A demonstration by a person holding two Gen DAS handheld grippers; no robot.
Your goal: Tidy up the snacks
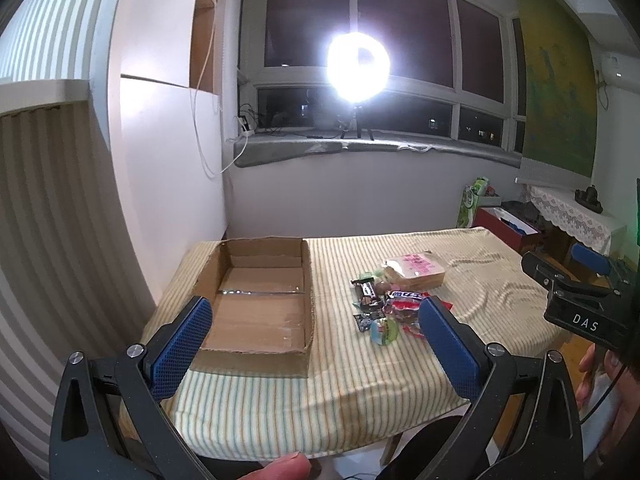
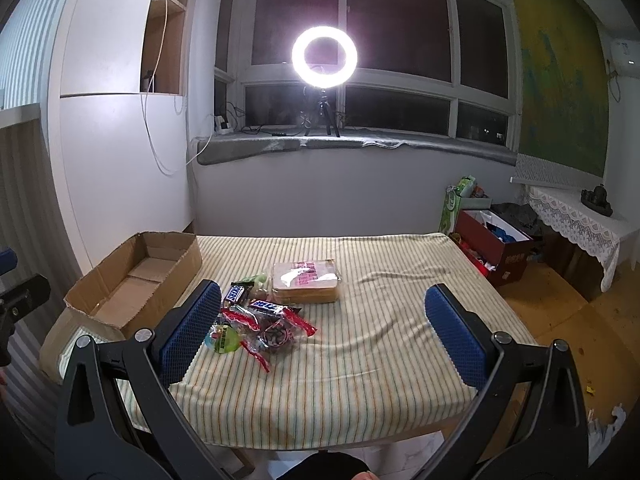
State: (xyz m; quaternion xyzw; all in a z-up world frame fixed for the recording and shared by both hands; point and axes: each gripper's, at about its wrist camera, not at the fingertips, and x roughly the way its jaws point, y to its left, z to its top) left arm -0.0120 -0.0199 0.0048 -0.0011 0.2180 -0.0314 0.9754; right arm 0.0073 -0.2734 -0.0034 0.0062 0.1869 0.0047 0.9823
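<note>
Box [image 1: 256, 300] lengthwise toward window, snacks [image 1: 384, 308] beside.

"das" on right gripper [image 1: 585, 312] (white letters)

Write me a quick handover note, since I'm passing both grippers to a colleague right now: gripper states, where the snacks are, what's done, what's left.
Left gripper: open, holding nothing, above the table's near edge.
Right gripper: open, holding nothing.
Cardboard box: on the table's left side, nothing inside.
Snack pile: loose on the striped cloth, right of the box; packaged bread just behind it.
Done: nothing boxed yet.
Left: all the snacks.
</note>
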